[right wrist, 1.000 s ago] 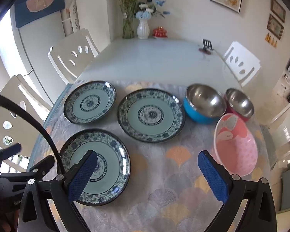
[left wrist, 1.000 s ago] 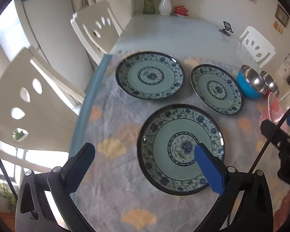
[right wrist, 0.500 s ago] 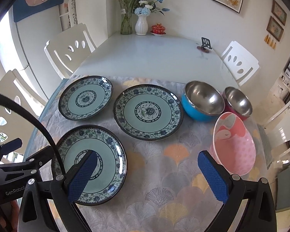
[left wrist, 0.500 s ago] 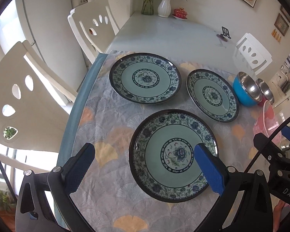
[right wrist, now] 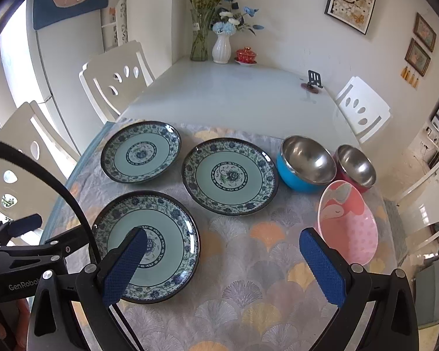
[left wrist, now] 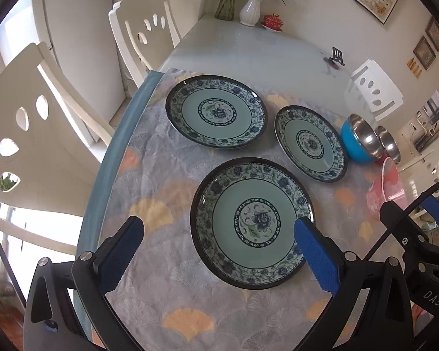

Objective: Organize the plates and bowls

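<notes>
Three blue-and-green patterned plates lie on the tablecloth: a near plate [left wrist: 251, 228] [right wrist: 149, 245], a far left plate [left wrist: 216, 111] [right wrist: 140, 152] and a middle plate [left wrist: 310, 143] [right wrist: 229, 175]. Right of them stand a blue steel bowl [right wrist: 305, 162] [left wrist: 358, 140], a red steel bowl [right wrist: 355, 166] and a pink flamingo bowl [right wrist: 348, 222] [left wrist: 386, 187]. My left gripper [left wrist: 219, 254] hangs open above the near plate's left side, holding nothing. Open and empty too, my right gripper [right wrist: 222, 266] hovers over the cloth between the near plate and the pink bowl.
The patterned cloth [right wrist: 248, 292] covers the near half of a glossy table [right wrist: 225, 90]. White chairs [left wrist: 143, 29] [right wrist: 363, 108] flank it. At the far end stand a white vase [right wrist: 221, 48], a red lidded cup [right wrist: 245, 55] and a small black stand [right wrist: 314, 80].
Both grippers have pulled back and risen a little, so the plates sit farther off and more of the room shows. Neither gripper's jaws moved, and no dish moved.
</notes>
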